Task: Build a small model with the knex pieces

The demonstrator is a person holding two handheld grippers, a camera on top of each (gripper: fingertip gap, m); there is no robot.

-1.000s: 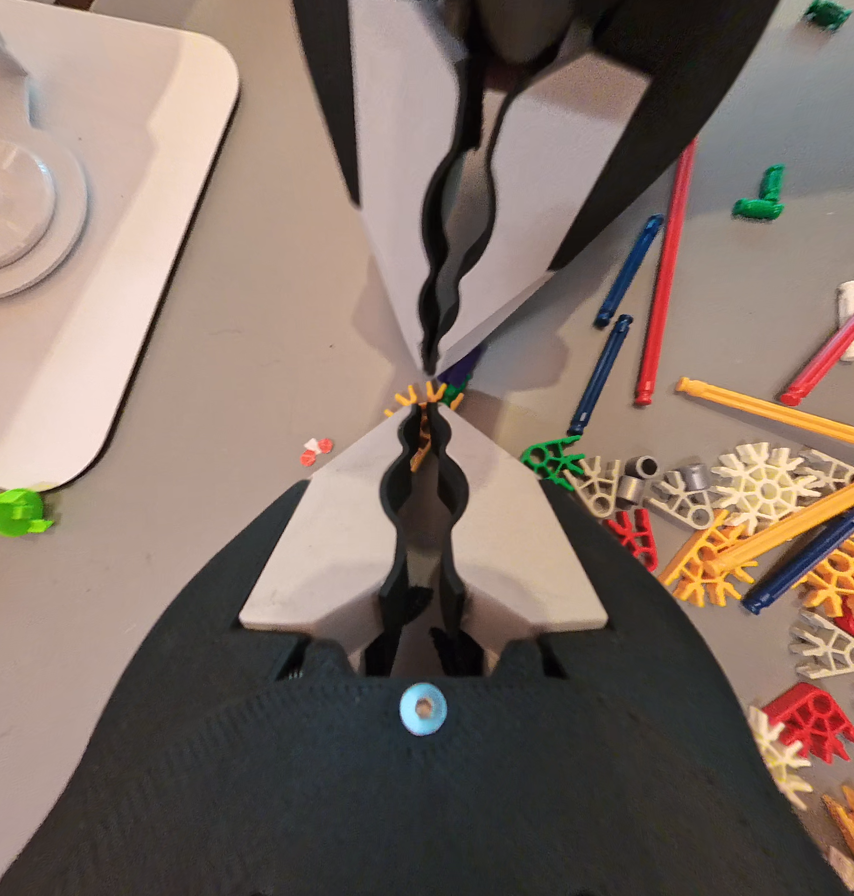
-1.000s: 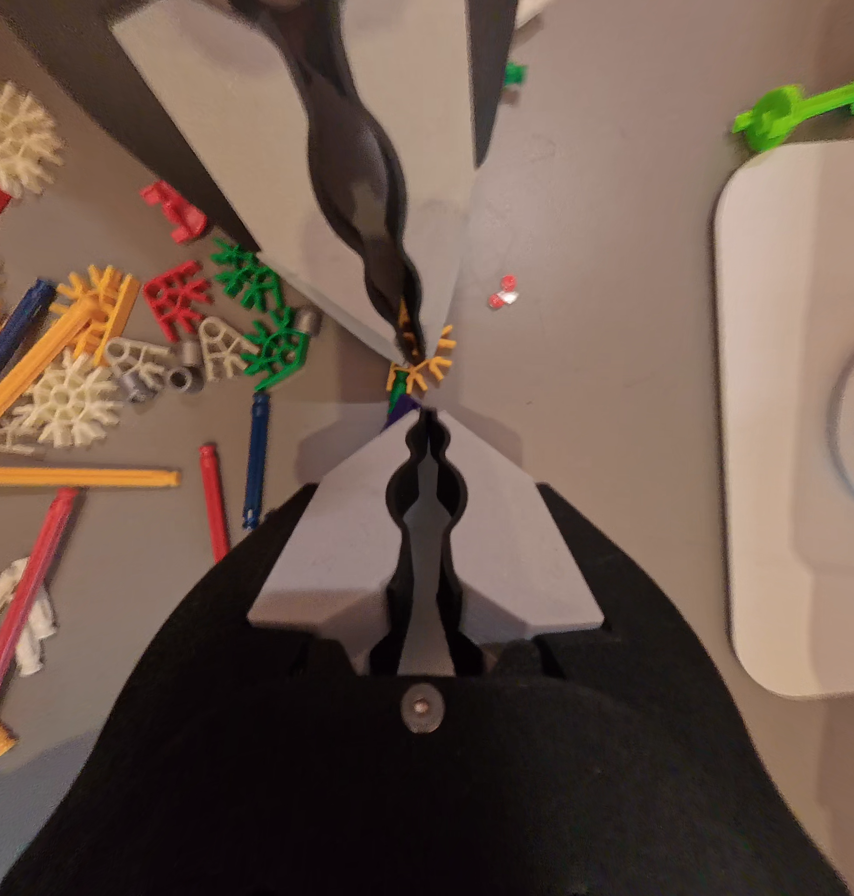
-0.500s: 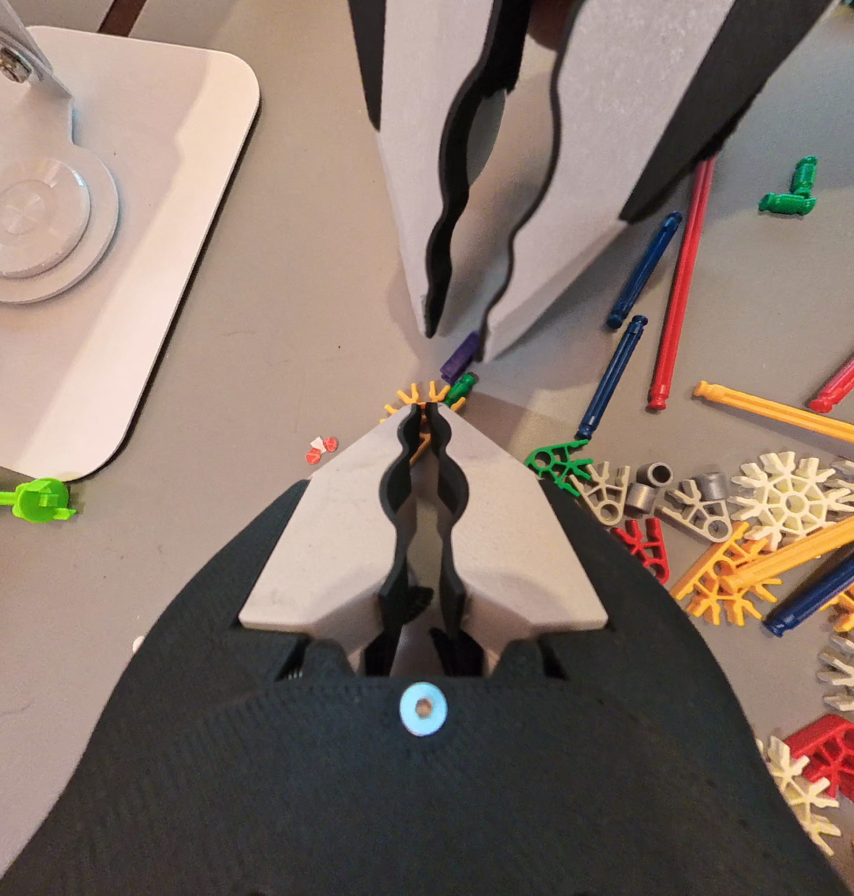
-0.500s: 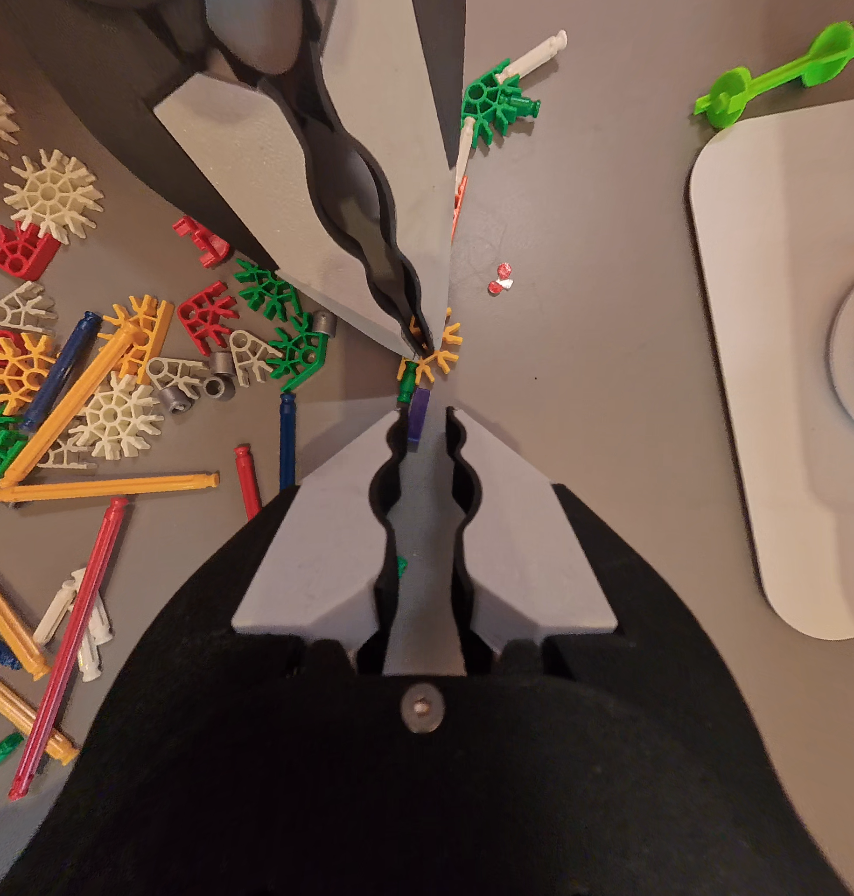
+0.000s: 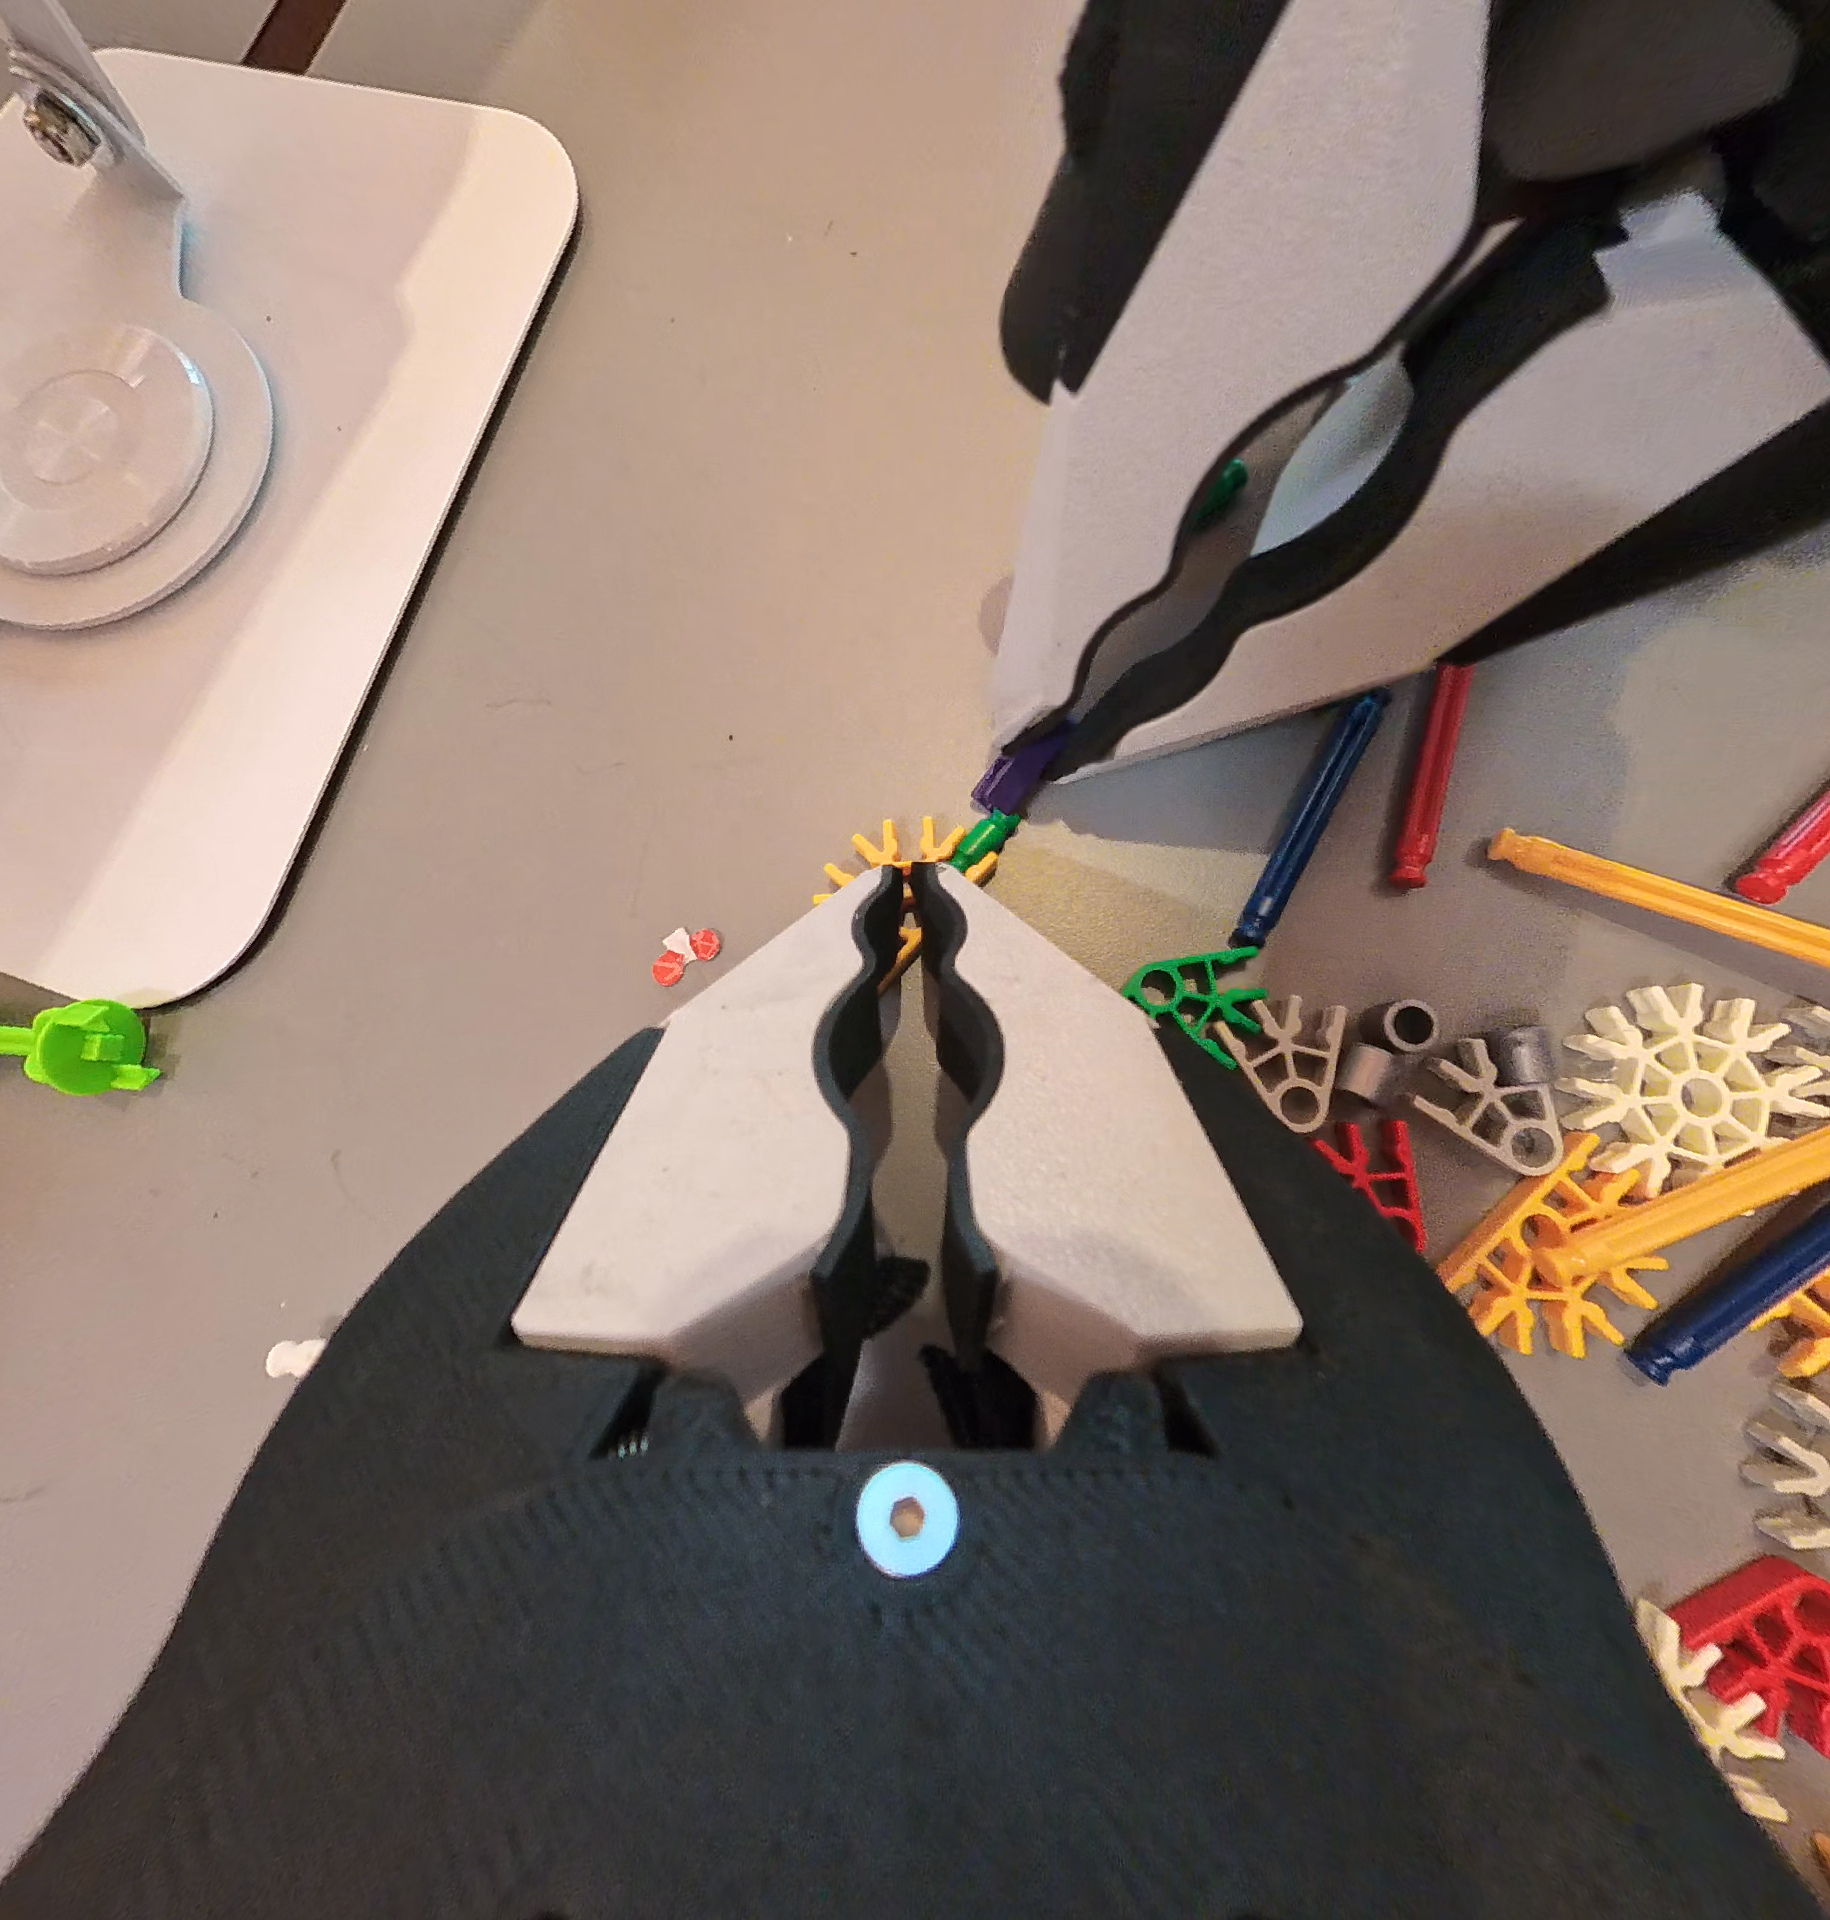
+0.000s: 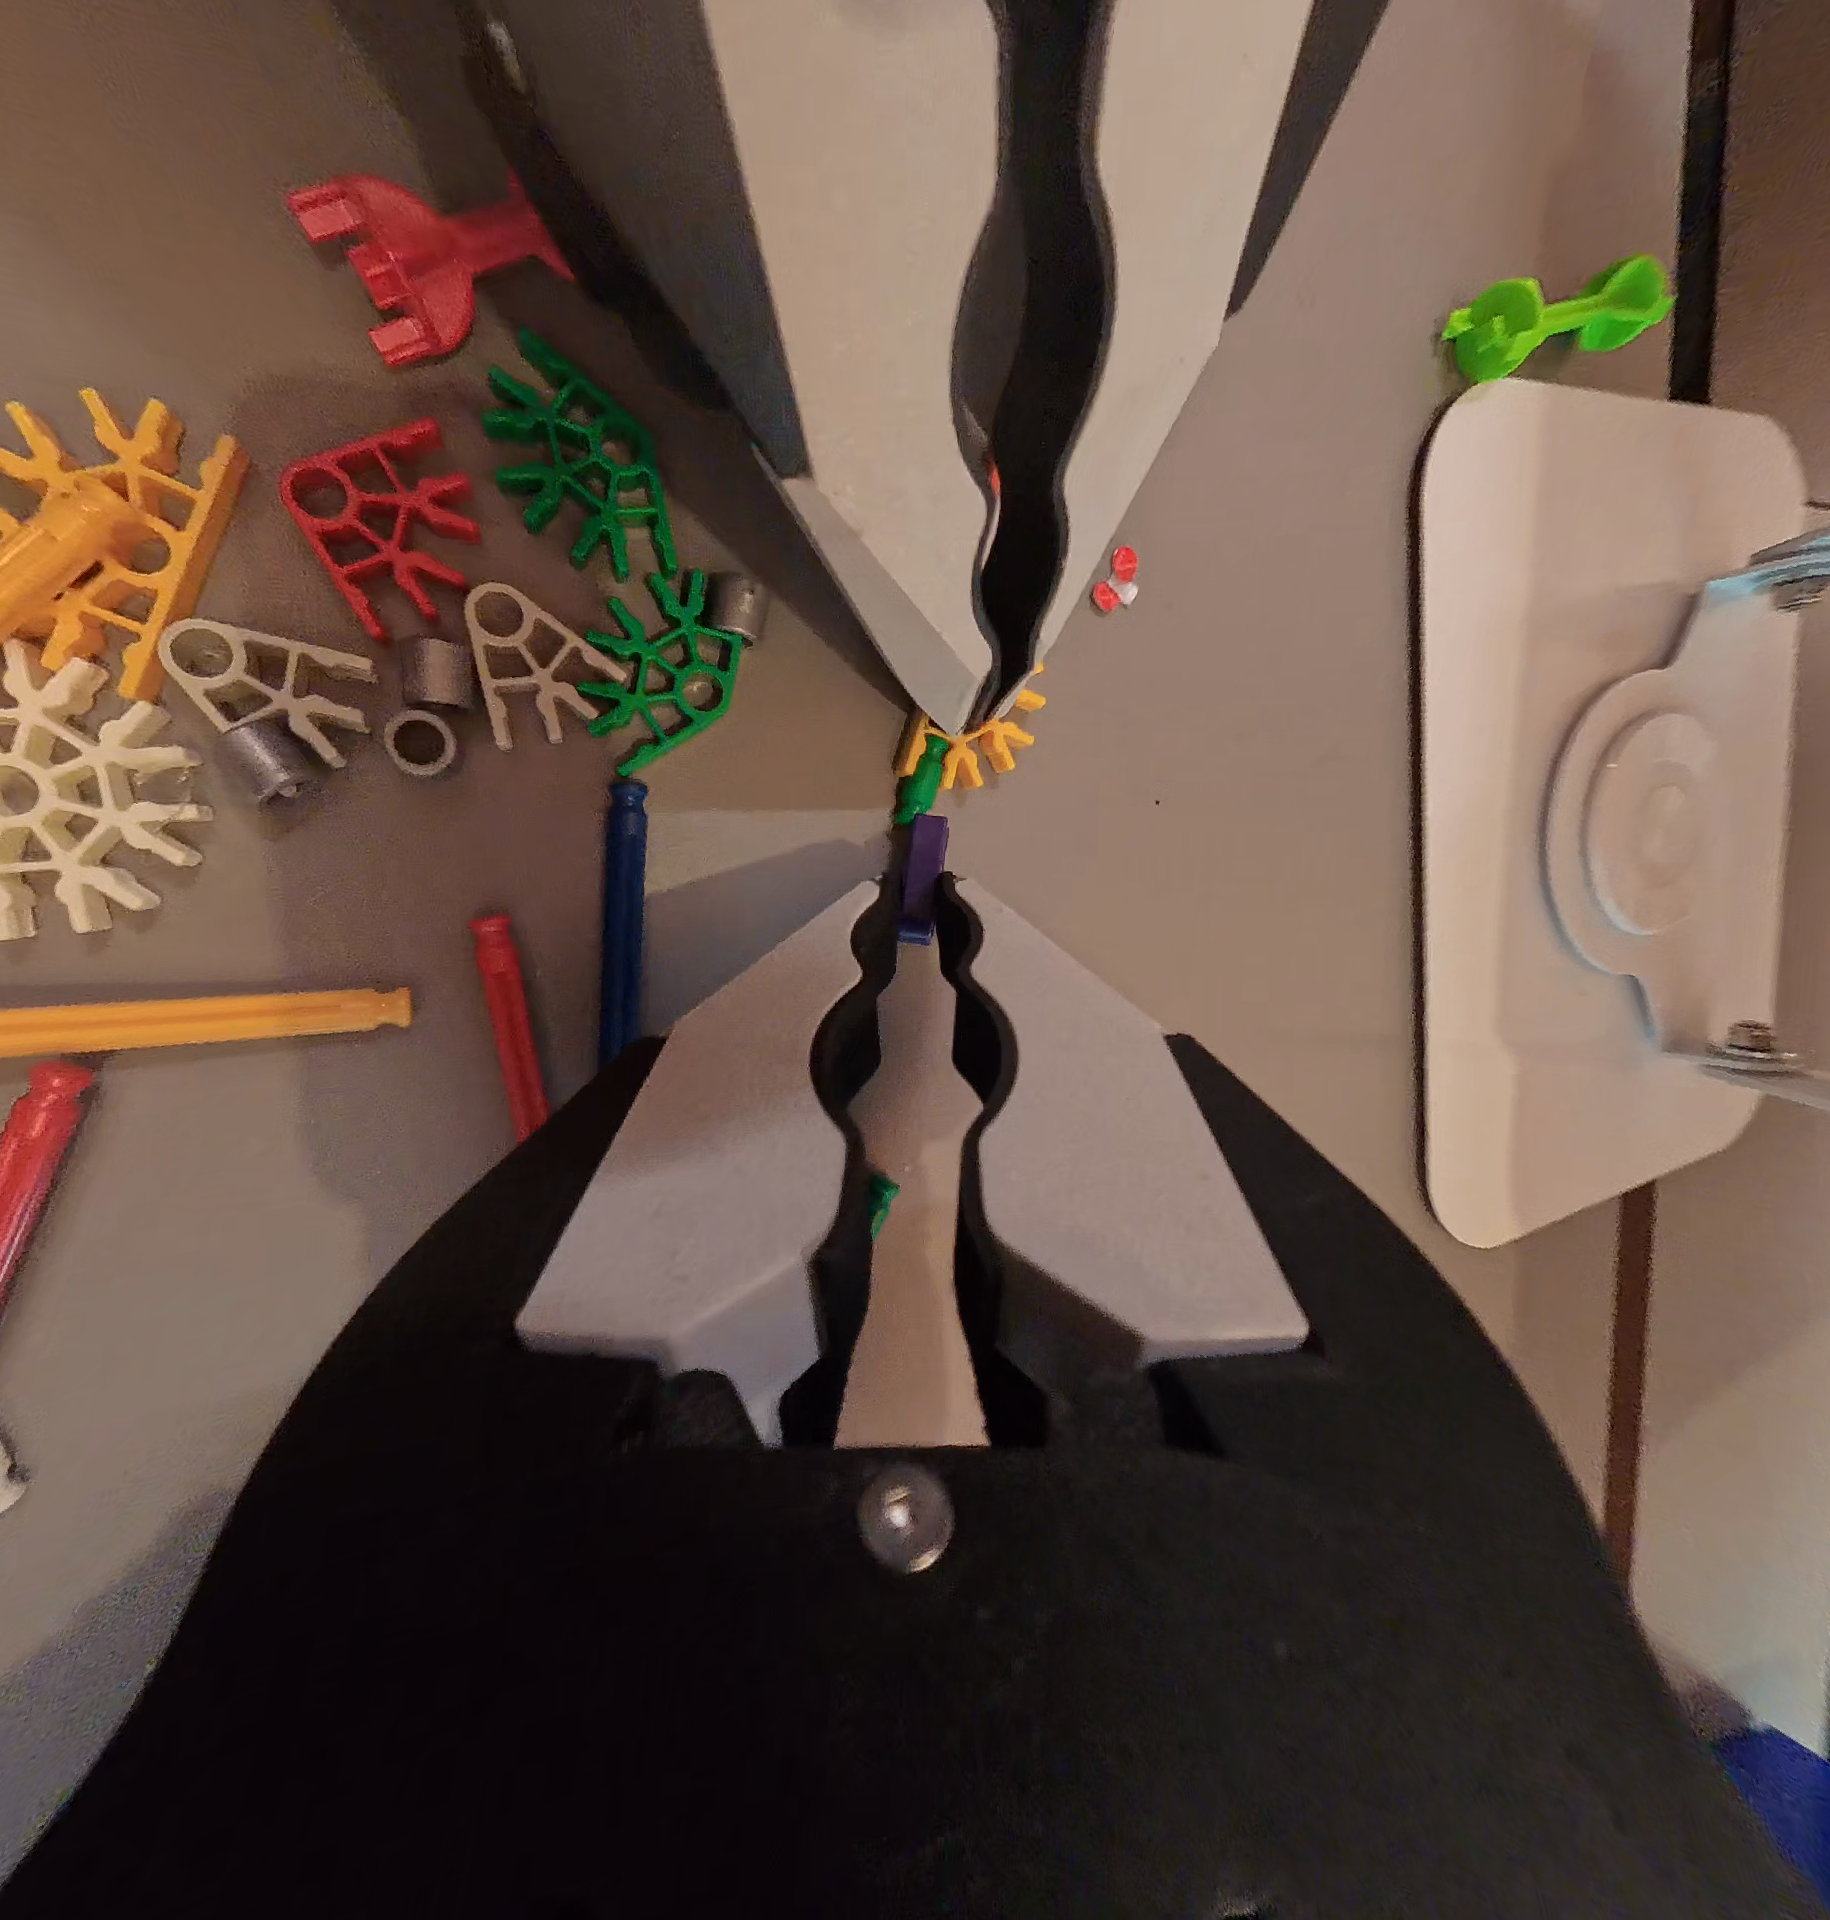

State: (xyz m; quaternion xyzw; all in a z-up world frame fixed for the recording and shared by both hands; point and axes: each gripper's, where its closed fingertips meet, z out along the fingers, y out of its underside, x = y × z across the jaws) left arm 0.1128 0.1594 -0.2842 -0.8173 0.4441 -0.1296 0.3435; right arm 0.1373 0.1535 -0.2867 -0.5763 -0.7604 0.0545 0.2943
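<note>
My left gripper (image 5: 909,881) is shut on a small yellow connector (image 5: 890,847) low over the grey table. A short green rod (image 5: 984,836) sticks out of the connector toward the right gripper. My right gripper (image 6: 916,899) is shut on a small purple piece (image 6: 926,862) that sits at the end of the green rod (image 6: 916,790). The yellow connector (image 6: 968,748) shows just beyond, pinched by the left gripper (image 6: 999,696) coming from the top. In the left wrist view the right gripper (image 5: 1030,748) comes from the upper right with the purple piece (image 5: 1010,779) at its tips.
A white stand base (image 5: 267,468) lies to the left, with a lime green piece (image 5: 80,1044) at its corner. Loose rods and connectors (image 5: 1669,1091) are piled to the right. Two tiny red bits (image 5: 687,951) lie beside the left fingers. Left and right tips are no more than a few centimetres apart.
The right gripper opened half a second ago and has now shut on the purple piece. It has swung to the right in the left wrist view. The left gripper stays shut on the yellow connector.
</note>
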